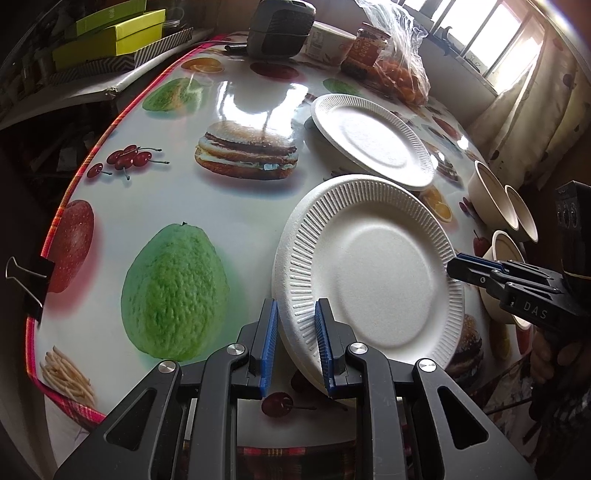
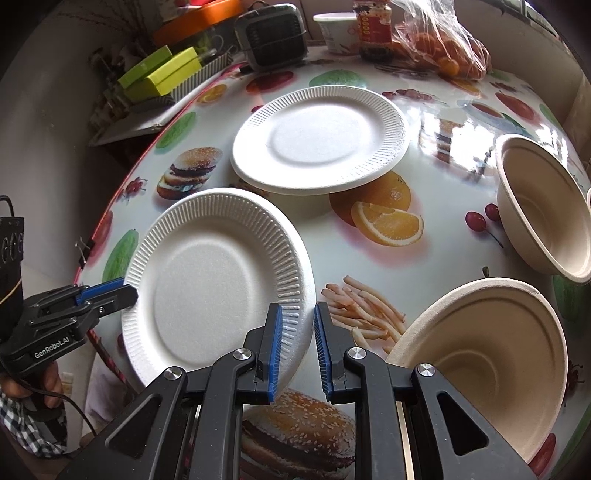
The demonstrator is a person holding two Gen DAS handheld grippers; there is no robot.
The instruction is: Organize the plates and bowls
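Left edge of the table (image 1: pixel 221 221): black binder clip (image 1: pixel 29 284) pinning the glossy fruit-and-burger printed cloth; yellow-green boxes (image 1: pixel 110 33) stacked on a side surface beyond the far-left rim. Left gripper (image 1: pixel 295 341) sits at the near plate (image 1: pixel 369 273), its near-left rim lying between the blue pads (image 1: pixel 269 343); the jaws stand apart, with a gap visible on the left pad side, so not clamped. Near plate is white, ribbed-rim, tilted, its near edge lifted off the cloth. Behind it lies the far plate (image 1: pixel 373 140), same type, flat on the table, just beside the near plate; whether the rims touch I cannot tell. At the table's far edge: a dark fan-like appliance (image 1: pixel 277 29), a paper cup (image 1: pixel 325 44), a jar (image 1: pixel 369 48), and a clear bag of orange fruit (image 1: pixel 402 74). Right gripper (image 2: pixel 297 341) straddles the opposite rim of the near plate (image 2: pixel 218 288); the rim lies against the left pad, and the right pad stands clear of it, so the jaws are apart. From the left wrist view the right gripper's tip (image 1: pixel 461 266) meets the plate's right edge. Right of the plates: tan bowl nearest the right gripper (image 2: pixel 487 354), tipped toward the camera; a second tan bowl (image 2: pixel 543 206) farther back, near the right table edge, well apart from the plates. Curtain (image 1: pixel 532 107) at far right.
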